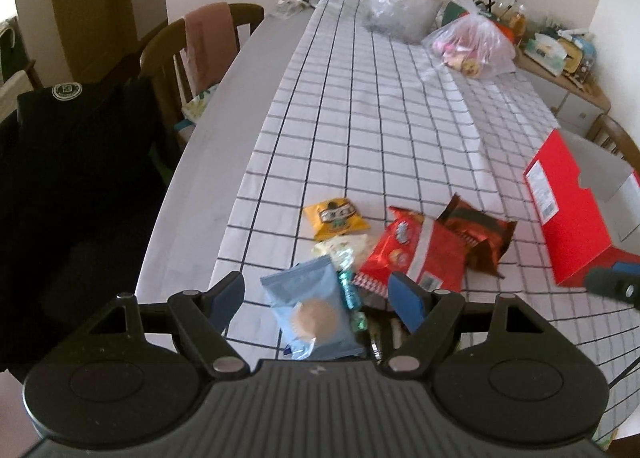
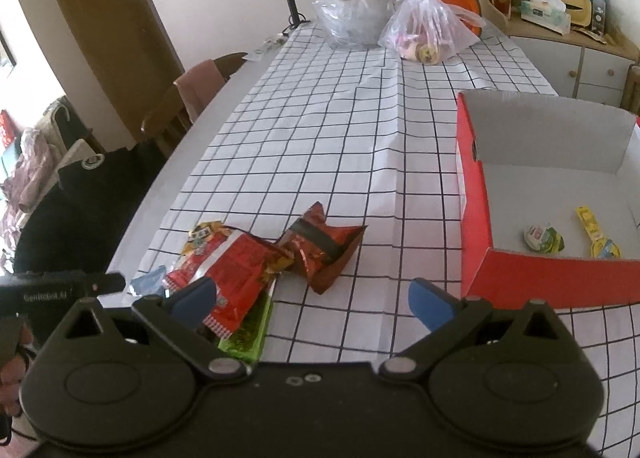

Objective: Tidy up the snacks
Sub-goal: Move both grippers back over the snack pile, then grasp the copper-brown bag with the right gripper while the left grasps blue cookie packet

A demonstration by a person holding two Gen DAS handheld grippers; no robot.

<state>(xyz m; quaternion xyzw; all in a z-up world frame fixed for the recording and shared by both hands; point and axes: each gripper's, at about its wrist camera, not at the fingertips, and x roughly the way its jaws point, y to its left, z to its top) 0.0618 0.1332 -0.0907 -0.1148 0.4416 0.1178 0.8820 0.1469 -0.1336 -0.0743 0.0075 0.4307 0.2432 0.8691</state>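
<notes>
— Where are the snacks?
— Heaped by the blue packet (image 1: 316, 314), which lies between the wide-open, empty left gripper (image 1: 320, 300). Red box (image 2: 516, 278) at three o'clock.
— Any writing?
— Too blurred.
— Right gripper (image 2: 316, 304)?
— Agape, holding nothing.

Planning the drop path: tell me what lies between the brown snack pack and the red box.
Nothing: in the right wrist view, only bare checked tablecloth separates the brown pack from the red box. The left wrist view agrees.
</notes>
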